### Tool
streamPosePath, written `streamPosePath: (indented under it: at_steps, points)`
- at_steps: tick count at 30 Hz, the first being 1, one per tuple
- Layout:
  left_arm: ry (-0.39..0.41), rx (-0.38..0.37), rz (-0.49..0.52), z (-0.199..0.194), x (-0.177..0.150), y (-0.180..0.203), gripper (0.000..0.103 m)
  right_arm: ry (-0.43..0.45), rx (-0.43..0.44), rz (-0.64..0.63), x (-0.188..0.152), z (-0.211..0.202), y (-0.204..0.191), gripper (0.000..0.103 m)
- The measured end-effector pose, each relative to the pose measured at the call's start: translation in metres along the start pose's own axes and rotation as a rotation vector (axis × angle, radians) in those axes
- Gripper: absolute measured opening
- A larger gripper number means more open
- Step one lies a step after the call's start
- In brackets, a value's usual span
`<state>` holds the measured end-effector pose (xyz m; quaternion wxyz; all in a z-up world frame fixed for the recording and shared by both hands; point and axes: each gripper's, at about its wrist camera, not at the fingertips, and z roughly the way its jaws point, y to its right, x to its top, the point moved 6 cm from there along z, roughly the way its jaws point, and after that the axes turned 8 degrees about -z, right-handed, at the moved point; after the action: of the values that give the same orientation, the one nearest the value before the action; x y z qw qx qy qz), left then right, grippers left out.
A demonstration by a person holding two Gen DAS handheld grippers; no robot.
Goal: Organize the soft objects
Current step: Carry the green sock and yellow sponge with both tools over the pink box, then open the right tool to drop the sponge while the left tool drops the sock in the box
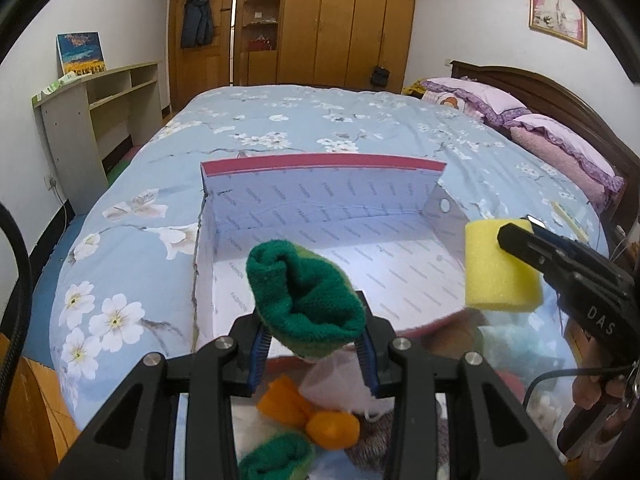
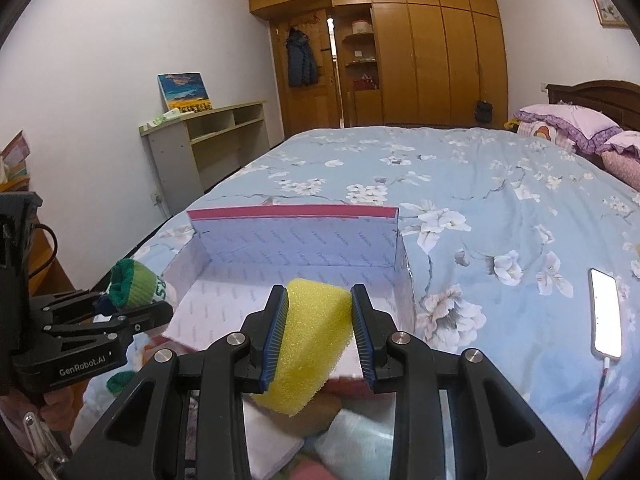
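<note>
left gripper (image 1: 316, 344) grips green sock (image 1: 308, 300) | right gripper (image 2: 320, 336) grips yellow sponge (image 2: 308, 340) | phone (image 2: 606, 316) right-view only

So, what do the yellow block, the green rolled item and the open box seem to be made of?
Yellow block: foam sponge, matte, with open pores, dented between the gripper pads.
Green rolled item: knitted fabric, probably a sock, with a fuzzy ribbed surface.
Open box: likely printed cardboard, with thin flat walls and creased corners.
</note>
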<state>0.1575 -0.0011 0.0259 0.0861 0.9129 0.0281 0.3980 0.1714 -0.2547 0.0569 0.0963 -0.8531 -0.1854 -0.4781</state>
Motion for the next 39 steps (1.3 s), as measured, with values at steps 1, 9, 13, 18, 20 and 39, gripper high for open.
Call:
streamPosePath:
  at_steps: [1,9,13,18,20,39]
  points:
    - [-0.004,0.0,-0.002,0.004,0.0,-0.001,0.039,-0.003,-0.001,0.005,0.0,0.004,0.001,0.033]
    - [-0.047,0.015,-0.027,0.034,0.0,-0.011,0.039,-0.049,-0.025,0.015,-0.007,0.033,0.009,0.033]
    - [-0.068,0.024,-0.032,0.046,-0.003,-0.015,0.039,-0.066,-0.034,0.01,-0.011,0.042,0.01,0.033]
    - [-0.087,0.032,-0.037,0.058,-0.005,-0.018,0.039,-0.078,-0.04,0.004,-0.014,0.049,0.011,0.033]
    - [-0.09,0.036,-0.038,0.06,-0.005,-0.019,0.039,-0.082,-0.045,-0.001,-0.014,0.053,0.011,0.033]
    - [-0.087,0.038,-0.007,0.063,-0.005,-0.013,0.058,-0.095,-0.043,0.041,-0.016,0.066,0.021,0.049]
